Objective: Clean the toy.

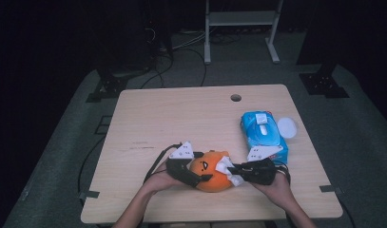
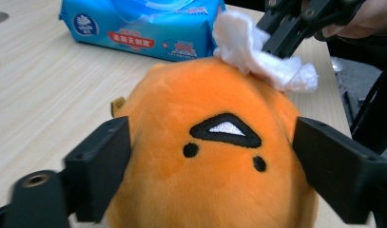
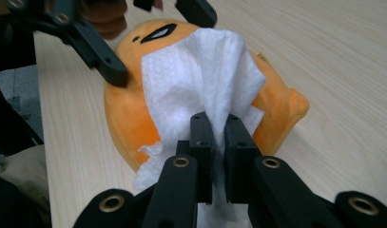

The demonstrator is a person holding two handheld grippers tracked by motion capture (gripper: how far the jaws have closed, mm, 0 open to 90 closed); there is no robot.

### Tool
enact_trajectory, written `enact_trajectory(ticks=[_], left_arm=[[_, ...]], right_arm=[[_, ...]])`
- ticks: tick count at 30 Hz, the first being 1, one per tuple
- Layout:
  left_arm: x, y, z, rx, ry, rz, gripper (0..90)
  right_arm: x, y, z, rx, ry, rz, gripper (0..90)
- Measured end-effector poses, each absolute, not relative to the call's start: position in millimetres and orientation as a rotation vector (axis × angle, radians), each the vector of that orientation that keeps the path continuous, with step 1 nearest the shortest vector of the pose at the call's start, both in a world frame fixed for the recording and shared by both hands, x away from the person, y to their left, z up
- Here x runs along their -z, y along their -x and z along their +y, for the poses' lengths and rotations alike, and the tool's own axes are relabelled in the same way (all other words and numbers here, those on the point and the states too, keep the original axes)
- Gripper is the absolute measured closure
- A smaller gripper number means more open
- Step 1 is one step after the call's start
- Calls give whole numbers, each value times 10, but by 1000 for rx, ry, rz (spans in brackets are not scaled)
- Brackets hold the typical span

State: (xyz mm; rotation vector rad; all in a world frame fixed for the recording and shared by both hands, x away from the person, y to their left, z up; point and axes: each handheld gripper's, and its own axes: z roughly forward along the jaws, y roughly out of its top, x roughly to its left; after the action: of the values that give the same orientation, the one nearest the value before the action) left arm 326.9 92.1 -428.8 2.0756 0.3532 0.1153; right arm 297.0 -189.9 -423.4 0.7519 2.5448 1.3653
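Near the front edge of the light wooden table, at about six o'clock on its top, sits a round orange plush toy with a small black stitched face. The left gripper straddles the toy from the nine o'clock side: in the left gripper view its two black jaws stand wide on either flank of the plush, close against the fur, though whether the pads press on it cannot be told. The right gripper comes in from the three o'clock side with its jaws pinched nearly together on a crumpled white wet wipe. That wipe lies draped over the upper side of the toy, touching the fur. A blue plastic pack of wet wipes lies at about two o'clock from the toy, near the right gripper, with a round white lid just beside it.
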Motion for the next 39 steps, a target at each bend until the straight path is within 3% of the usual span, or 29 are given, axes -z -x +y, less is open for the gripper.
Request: enact_trajectory(ticks=[4, 8, 11, 16, 20, 27, 31, 34, 39], left_arm=[[4241, -3259, 987, -102, -2113, 338, 111], [4296, -3282, 1041, -89, -2118, 349, 264], [4275, -3273, 1009, -103, -2094, 338, 321], [4244, -3196, 896, -158, -2130, 249, 320], [4289, -3234, 948, -138, -2108, 277, 324], [4307, -3267, 985, -143, -2108, 313, 262], [4306, -3330, 1007, -109, -2118, 451, 115], [4324, -3323, 1008, -75, -2120, 416, 209], [4252, -3208, 909, -168, -2130, 274, 302]], right_arm=[[4248, -2975, -1948, -1340, -775, 2542, 834], [4228, -2956, -1955, -1340, -786, 2530, 835], [4147, -2863, -1806, -1338, -701, 2530, 836], [4070, -2765, -1507, -1333, -558, 2546, 837], [4068, -2863, -1552, -1346, -600, 2519, 837], [4129, -3015, -1842, -1301, -748, 2482, 837], [4189, -2991, -1919, -1248, -768, 2500, 837], [4165, -2892, -1872, -1222, -724, 2517, 837], [4077, -2776, -1661, -1279, -622, 2545, 837]])
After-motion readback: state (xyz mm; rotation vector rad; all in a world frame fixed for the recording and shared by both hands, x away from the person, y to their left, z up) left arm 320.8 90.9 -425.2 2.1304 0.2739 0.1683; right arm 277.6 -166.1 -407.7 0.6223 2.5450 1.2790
